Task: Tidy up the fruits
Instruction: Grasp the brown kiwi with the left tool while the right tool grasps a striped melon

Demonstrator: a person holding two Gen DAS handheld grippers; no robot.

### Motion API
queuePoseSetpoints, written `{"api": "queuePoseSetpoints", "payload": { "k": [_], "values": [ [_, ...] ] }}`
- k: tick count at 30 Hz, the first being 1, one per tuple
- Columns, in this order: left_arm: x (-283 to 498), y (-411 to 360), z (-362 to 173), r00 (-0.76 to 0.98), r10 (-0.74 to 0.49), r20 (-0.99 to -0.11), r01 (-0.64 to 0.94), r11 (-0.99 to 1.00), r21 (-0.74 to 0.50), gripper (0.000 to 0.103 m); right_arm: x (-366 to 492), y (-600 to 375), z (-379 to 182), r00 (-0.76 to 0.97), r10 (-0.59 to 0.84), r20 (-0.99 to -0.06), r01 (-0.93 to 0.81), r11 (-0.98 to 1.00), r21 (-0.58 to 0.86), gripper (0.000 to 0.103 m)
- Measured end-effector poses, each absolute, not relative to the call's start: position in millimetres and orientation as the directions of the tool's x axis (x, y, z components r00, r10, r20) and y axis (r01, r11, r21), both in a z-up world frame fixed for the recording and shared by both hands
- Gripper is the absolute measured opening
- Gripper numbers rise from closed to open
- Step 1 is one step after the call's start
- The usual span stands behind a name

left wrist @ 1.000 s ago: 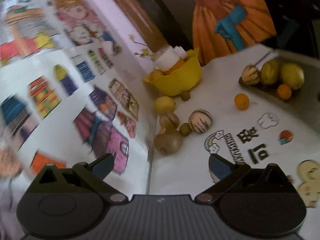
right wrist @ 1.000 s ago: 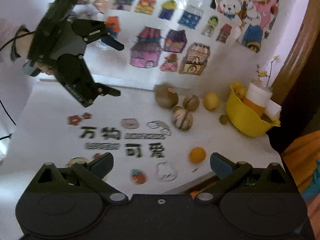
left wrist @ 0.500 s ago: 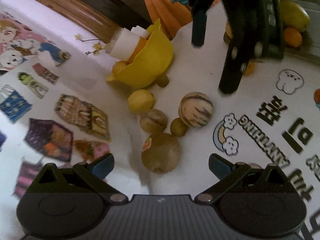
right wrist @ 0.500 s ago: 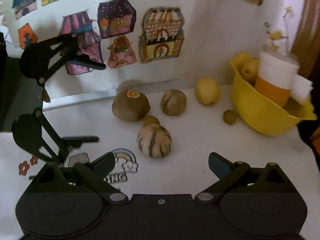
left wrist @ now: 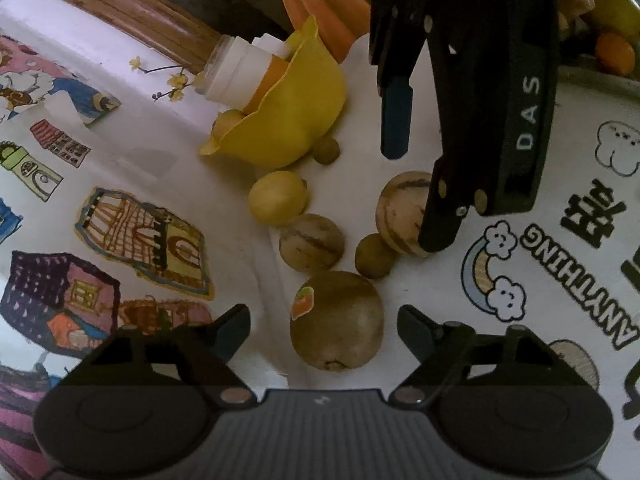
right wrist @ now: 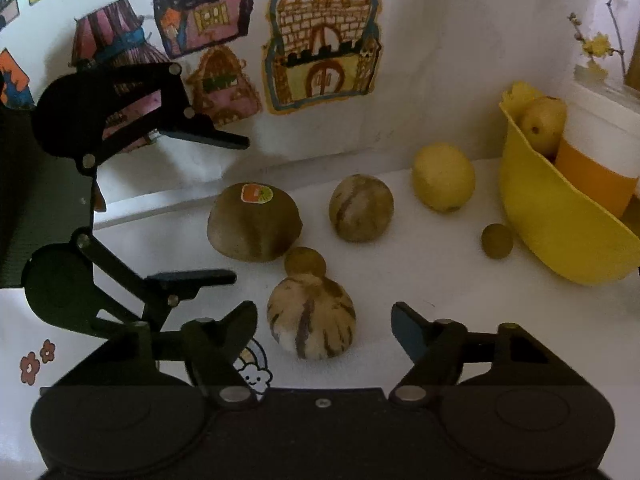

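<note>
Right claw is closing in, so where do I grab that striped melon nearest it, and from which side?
Take the striped melon across its round middle, coming from above and the near side. The right claw already straddles it, jaws closing, pads not yet touching. Keep the fingers left and right of it: a small green fruit sits tight against its far side, so a deeper reach would bump that.

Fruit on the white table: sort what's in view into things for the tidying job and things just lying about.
For the job:
- brown stickered fruit
- two striped round melons
- yellow lemon
- two small olive-green fruits
- yellow plastic bowl
- left gripper, right gripper, both closing, not yet gripping

Just lying about:
- white-and-orange cup
- house drawings
</note>
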State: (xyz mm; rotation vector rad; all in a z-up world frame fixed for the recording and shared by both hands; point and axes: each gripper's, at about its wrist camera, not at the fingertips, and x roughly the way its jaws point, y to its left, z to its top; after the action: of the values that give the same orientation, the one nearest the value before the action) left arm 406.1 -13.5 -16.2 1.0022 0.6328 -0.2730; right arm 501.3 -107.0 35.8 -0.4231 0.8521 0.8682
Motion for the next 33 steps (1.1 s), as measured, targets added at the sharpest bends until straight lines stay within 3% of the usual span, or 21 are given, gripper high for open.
{"api": "queuePoseSetpoints", "payload": {
  "k": [5,17,33],
  "values": [
    [408,-12,-21,0.781,0.069,-0.620,0.511,0.501,0.699,0.073,507,-99,29,0.340,0.485,-0.806,-0.817,0.577,0.003,0.066],
    [414,-11,-23,0.771,0.021,-0.636,0.544,0.496,0.676,0.061,516,-89,15,0.295,0.491,-0.820,-0.839,0.543,0.023,0.055],
    [420,-13,-22,0.763,0.056,-0.644,0.512,0.556,0.655,0.059,495,-94,19,0.337,0.444,-0.830,-0.810,0.587,-0.015,0.052]
  ]
}}
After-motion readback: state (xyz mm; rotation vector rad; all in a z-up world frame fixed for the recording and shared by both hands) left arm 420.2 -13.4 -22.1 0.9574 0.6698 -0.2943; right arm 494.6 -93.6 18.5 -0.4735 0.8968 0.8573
